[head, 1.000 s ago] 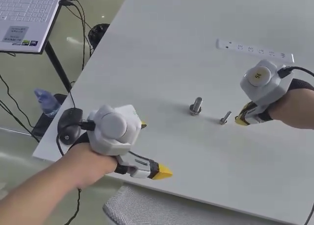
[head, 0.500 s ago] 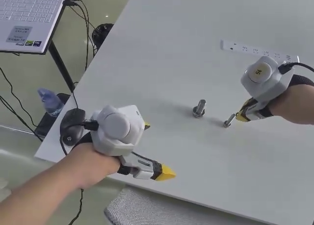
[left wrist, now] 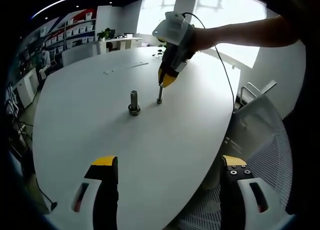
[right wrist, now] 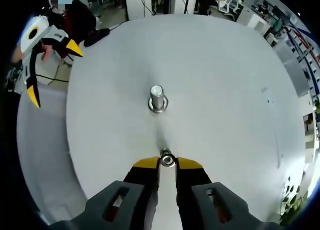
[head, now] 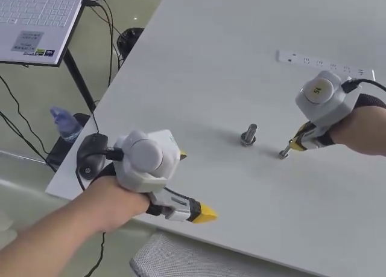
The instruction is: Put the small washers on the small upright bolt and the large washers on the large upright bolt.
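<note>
right fingers [right wrist: 146, 163] pinched on small bolt [right wrist: 167, 160] top | left fingers [left wrist: 105, 162] held spread wide at counter [right wrist: 225, 89] edge | large bolt [right wrist: 158, 98] seen upright just beside

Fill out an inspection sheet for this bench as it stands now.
Surface: white table, bare around the bolts.
Job's things: large bolt upright, with a ring at its base, washer or flange cannot be told; small bolt upright beside it; loose washers: nothing seen.
Clutter: power strip near the far edge.
Grippers: right hand-held gripper, jaws closed about the small bolt's top; left hand-held gripper open, empty, at the near edge.
Cables: black cables hanging by the laptop stand.
Surroundings: laptop, bottle, mesh chair.
</note>
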{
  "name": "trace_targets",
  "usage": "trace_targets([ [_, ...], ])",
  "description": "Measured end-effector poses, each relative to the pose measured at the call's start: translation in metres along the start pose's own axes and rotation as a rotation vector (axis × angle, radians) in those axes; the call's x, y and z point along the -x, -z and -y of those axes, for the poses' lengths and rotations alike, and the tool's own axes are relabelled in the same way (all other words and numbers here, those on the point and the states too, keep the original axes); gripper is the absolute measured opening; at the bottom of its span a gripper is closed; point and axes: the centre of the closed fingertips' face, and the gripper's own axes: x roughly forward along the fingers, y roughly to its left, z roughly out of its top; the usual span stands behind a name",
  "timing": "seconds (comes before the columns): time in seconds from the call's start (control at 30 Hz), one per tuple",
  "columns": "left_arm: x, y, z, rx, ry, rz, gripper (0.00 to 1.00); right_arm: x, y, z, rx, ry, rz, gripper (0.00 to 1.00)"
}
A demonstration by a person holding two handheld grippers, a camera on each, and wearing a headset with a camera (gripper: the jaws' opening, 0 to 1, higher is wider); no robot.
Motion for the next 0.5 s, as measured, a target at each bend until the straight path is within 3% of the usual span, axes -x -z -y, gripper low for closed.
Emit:
trace_targets([
  [0.5, -0.0028, 0.0016, 0.0007, 0.004, 0.004, -0.002, 0.83, -0.0087, 0.0032, -0.0002, -0.001, -0.012, -0.012, 0.12],
])
